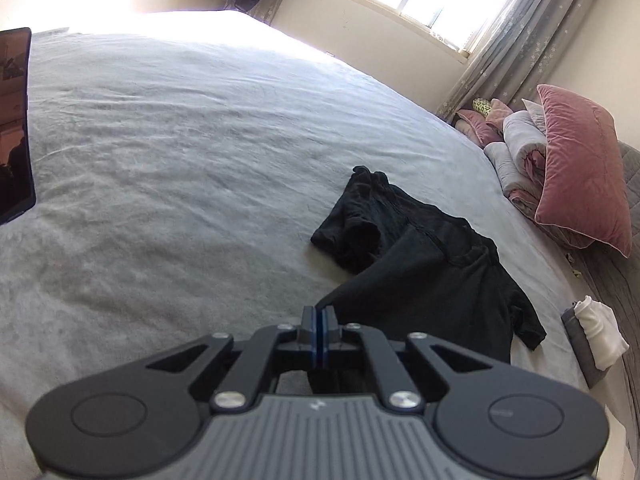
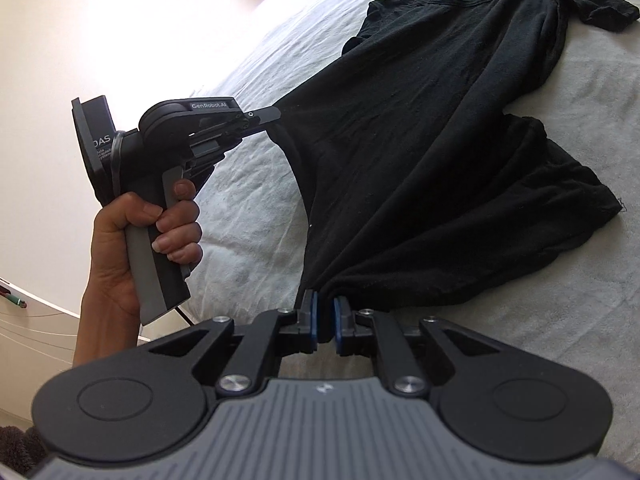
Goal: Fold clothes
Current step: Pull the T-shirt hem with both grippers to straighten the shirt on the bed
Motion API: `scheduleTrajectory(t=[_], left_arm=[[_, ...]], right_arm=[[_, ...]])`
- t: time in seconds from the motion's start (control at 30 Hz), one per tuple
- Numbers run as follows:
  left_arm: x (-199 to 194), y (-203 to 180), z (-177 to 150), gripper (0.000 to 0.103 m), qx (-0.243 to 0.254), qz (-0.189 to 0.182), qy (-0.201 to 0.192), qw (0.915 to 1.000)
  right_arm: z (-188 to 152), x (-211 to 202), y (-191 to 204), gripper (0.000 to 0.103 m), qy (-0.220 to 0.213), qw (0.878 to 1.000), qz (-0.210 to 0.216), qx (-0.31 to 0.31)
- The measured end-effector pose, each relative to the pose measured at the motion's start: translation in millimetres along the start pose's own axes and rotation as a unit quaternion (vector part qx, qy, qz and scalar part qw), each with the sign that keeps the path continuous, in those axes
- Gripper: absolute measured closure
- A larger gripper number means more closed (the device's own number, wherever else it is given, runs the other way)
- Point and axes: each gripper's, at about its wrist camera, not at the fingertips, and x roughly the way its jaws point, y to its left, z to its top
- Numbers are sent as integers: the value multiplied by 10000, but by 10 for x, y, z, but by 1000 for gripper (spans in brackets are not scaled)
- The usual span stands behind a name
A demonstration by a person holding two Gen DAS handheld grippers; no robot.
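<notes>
A black T-shirt [image 1: 420, 264] lies crumpled on the grey bed sheet [image 1: 180, 160], collar and sleeves at the far end. My left gripper [image 1: 319, 314] is shut on one corner of its hem, and the cloth runs taut from the tips. In the right wrist view the T-shirt [image 2: 440, 140] stretches between both grippers. A hand [image 2: 120, 248] holds the left gripper [image 2: 276, 114], which is pinching the far hem corner. My right gripper [image 2: 326, 308] is closed on the near hem corner, its pads held slightly apart by bunched fabric.
Pink pillows [image 1: 580, 168] and rolled quilts [image 1: 520, 148] are stacked at the right end of the bed. A folded white cloth [image 1: 600, 336] sits at the right edge. A dark screen [image 1: 14, 120] stands at the left. Wide grey sheet lies left of the shirt.
</notes>
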Motion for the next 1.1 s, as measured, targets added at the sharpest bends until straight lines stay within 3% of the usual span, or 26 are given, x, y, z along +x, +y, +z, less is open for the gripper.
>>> scheduleTrajectory(t=[0.1, 0.17, 0.23, 0.27, 0.43, 0.6, 0.67, 0.7, 0.77, 0.97, 1.1], left_arm=[[29, -4, -36, 100, 110, 38, 152, 9998], [35, -8, -49, 92, 160, 37, 219, 9996], [44, -7, -58, 78, 187, 37, 290, 9994], [51, -5, -60, 76, 187, 36, 327, 9993], [96, 14, -64, 72, 134, 89, 468, 9988], [164, -20, -67, 71, 129, 146, 552, 9983], [193, -42, -76, 71, 145, 162, 590, 9980], [207, -53, -80, 70, 153, 169, 608, 9979], [236, -75, -89, 70, 169, 185, 646, 9976], [241, -146, -85, 70, 272, 167, 617, 9976], [244, -183, -91, 70, 281, 165, 623, 9975]], right_arm=[[12, -75, -69, 86, -153, 9997, -192, -77], [32, -151, -145, 82, -244, 9995, -215, -17], [41, -252, -246, 62, -418, 9983, -393, 46], [65, -301, -306, 59, -524, 9972, -521, 79], [183, -450, -650, 59, -977, 9868, -1263, 278], [166, -529, -739, 59, -901, 9822, -1639, 180], [155, -562, -767, 69, -855, 9804, -1770, 135], [149, -579, -781, 85, -832, 9794, -1836, 112], [137, -612, -808, 97, -786, 9773, -1967, 67], [103, -710, -891, 98, -648, 9697, -2357, -70], [-3, -1057, -923, 98, -574, 9672, -2474, 105]])
